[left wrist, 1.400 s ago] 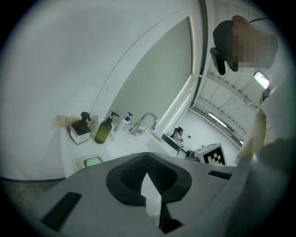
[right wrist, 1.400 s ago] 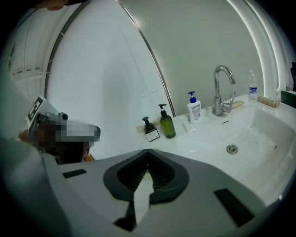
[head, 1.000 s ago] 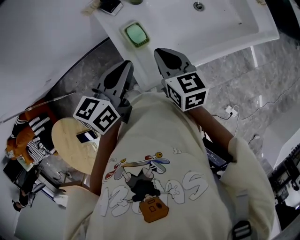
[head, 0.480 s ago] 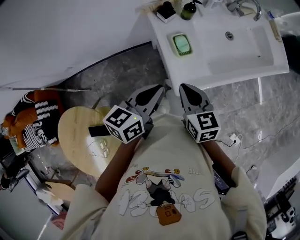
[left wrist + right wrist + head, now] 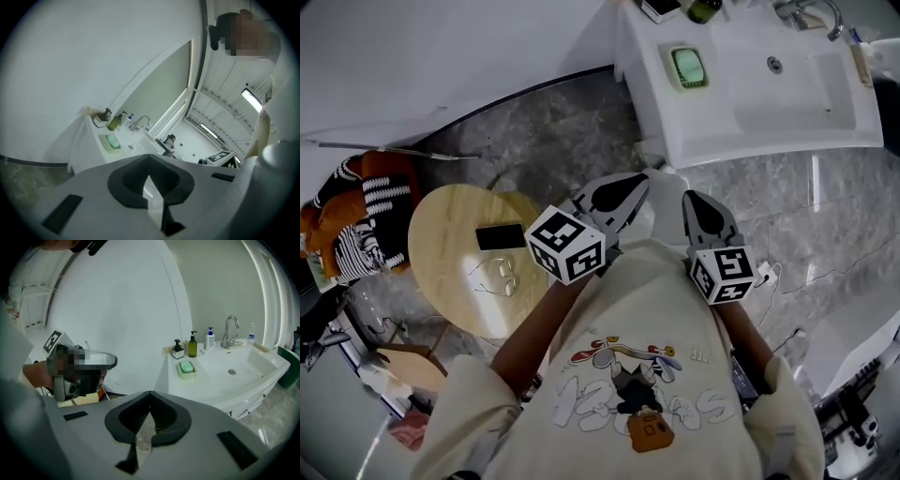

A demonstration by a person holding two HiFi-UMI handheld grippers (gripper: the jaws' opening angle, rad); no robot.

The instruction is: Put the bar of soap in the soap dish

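- Ahead, white sink [image 5: 722, 141], not yet within reach.
- Short of sink: left gripper [image 5: 150, 174], right gripper [image 5: 150, 411], jaws of each pressed together on nothing.
- At sink's back left corner: bottles [image 5: 192, 345].
- On sink's left deck: dish [image 5: 186, 376], already holding green soap [image 5: 187, 366].
- Soap: probably light, hard, slippery when wet; best pinched across long sides, gently.

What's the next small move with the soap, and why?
Probably just stop here: the bar of soap already lies in the soap dish on the sink, and the left gripper and right gripper are shut, empty and away from it.
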